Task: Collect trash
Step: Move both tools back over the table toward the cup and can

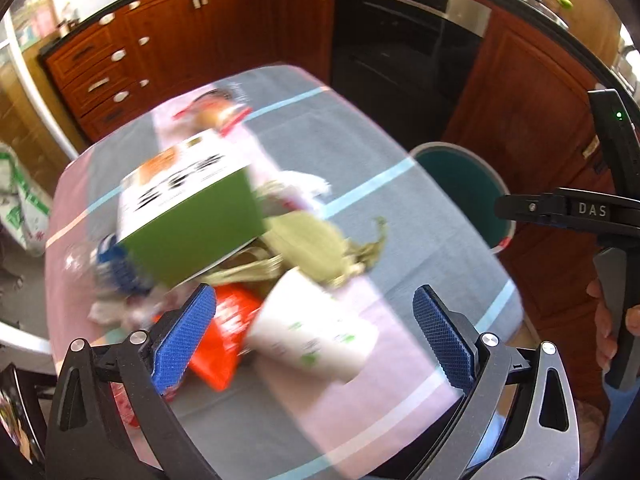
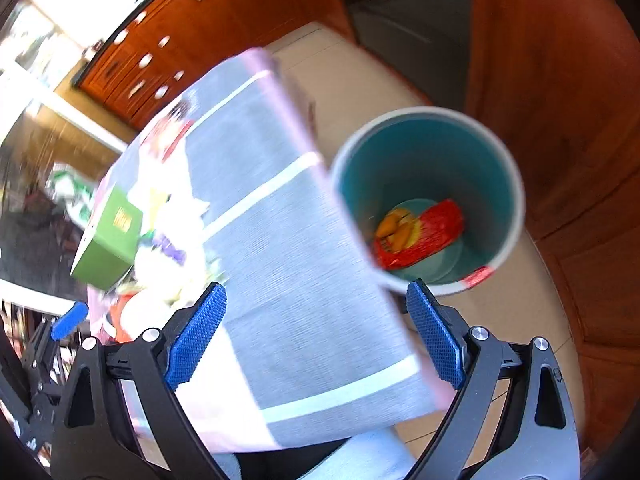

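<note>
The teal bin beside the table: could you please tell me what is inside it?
The right wrist view shows a red and yellow wrapper lying on the bottom of the teal bin. The table edge covers the bin's left part, so anything there is hidden.

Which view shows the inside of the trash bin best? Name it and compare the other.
The right wrist view. It looks straight down into the teal bin, showing its floor and a red wrapper lying there. The left wrist view shows only part of the bin's rim and inner wall beyond the table edge; its contents are hidden.
</note>
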Tool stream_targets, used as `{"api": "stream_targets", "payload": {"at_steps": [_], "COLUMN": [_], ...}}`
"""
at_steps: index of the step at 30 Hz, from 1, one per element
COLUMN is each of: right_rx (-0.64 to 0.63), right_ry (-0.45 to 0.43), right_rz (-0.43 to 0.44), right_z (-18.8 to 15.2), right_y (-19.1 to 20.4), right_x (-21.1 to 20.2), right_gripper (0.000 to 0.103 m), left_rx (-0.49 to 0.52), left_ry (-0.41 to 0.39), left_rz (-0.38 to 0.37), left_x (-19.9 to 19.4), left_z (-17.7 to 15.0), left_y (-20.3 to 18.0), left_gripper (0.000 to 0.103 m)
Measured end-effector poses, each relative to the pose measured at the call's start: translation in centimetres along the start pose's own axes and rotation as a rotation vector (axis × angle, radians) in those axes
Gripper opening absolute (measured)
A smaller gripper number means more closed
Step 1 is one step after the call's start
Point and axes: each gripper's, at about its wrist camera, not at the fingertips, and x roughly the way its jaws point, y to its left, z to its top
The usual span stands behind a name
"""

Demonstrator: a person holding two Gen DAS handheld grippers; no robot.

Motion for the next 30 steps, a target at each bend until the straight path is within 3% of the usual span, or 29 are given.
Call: {"api": "stream_targets", "payload": {"at_steps": [8, 14, 20, 30], "right_rx": [-0.183, -0.318, -0.379, -0.42], "right_ry": [0.126, 0.196, 0.241, 0.225], "right_rz": [0.069, 0.079, 0.036, 0.012], "right_z": [-2.9, -5.6, -6.9, -7.0], "right_y": [9.5, 15.2, 17.3, 17.8], "right_x": [3.2, 5.8, 8.4, 9.5], "right_gripper": [0.087, 0.087, 0.088, 0.087], "left_rx": [-0.108, -0.166, -0.175, -0.147], "left_ry": [0.029, 0.066, 0.105, 0.156], "left_rz": [0.1, 0.112, 0.081, 0.048], "left_x": [-1.0, -0.2, 1.6, 4.8], "left_z": [-5.5, -8.5, -9.8, -9.6], "left_y": [9.9, 14.7, 16.8, 17.4], "left_gripper": [0.099, 0.099, 0.099, 0.099]}}
